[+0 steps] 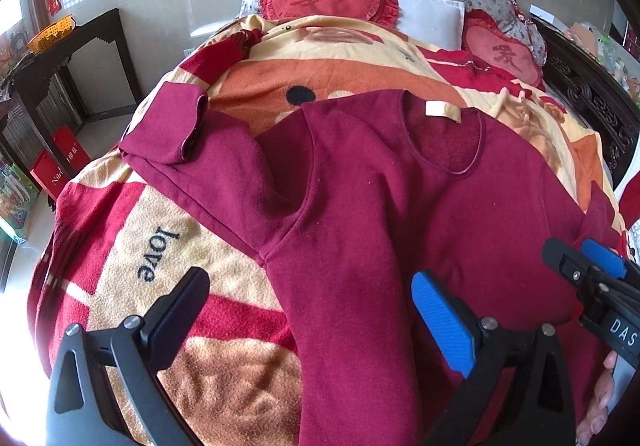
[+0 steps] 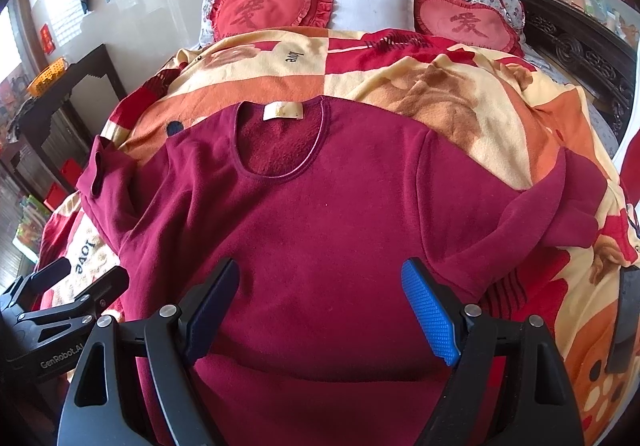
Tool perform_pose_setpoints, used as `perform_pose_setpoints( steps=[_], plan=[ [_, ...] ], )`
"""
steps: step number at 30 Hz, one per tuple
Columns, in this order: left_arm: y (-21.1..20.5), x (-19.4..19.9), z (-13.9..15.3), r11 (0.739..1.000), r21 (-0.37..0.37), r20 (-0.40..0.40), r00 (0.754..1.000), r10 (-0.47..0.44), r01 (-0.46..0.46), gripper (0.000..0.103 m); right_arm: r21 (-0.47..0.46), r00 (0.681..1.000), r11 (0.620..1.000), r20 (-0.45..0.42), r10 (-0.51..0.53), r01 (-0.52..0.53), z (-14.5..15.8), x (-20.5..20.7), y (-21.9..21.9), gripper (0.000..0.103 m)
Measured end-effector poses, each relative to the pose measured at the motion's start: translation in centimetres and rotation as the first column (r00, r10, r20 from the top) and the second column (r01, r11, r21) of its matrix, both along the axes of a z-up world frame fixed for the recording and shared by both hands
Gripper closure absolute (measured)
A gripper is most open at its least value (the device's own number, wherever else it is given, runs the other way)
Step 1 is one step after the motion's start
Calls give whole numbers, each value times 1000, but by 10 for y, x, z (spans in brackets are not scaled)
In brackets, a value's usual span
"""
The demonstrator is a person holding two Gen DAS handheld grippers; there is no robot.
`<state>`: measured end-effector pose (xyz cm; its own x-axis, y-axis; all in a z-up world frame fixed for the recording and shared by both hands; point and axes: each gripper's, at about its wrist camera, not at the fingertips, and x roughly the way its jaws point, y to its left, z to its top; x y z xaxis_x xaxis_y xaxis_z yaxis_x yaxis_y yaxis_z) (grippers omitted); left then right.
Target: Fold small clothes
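Maroon top (image 2: 320,213): its right sleeve (image 2: 560,201) shows only in the right view.

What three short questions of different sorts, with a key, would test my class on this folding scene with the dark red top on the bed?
1. True or false: the left gripper is shut on the maroon top.
2. Which lies between the two heart cushions? A) a white pillow B) an orange basket C) a red box
3. Fill in: the pale label sits inside the top's ______.

Key:
1. False. Its fingers stand apart, holding nothing; the right gripper is open too.
2. A, the white pillow.
3. Neckline, at the back, on the side nearer the cushions.
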<state>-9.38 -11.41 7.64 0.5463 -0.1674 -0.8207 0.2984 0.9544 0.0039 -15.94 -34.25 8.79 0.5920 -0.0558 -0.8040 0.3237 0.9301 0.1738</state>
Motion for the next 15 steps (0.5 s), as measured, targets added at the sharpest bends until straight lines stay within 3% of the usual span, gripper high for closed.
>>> perform_pose_setpoints(
  steps=[15],
  plan=[
    [10, 9, -10, 1000, 10, -18, 1000, 17, -16, 0, -2, 999, 1000, -16, 29, -29, -4, 10, 11, 36]
  ],
)
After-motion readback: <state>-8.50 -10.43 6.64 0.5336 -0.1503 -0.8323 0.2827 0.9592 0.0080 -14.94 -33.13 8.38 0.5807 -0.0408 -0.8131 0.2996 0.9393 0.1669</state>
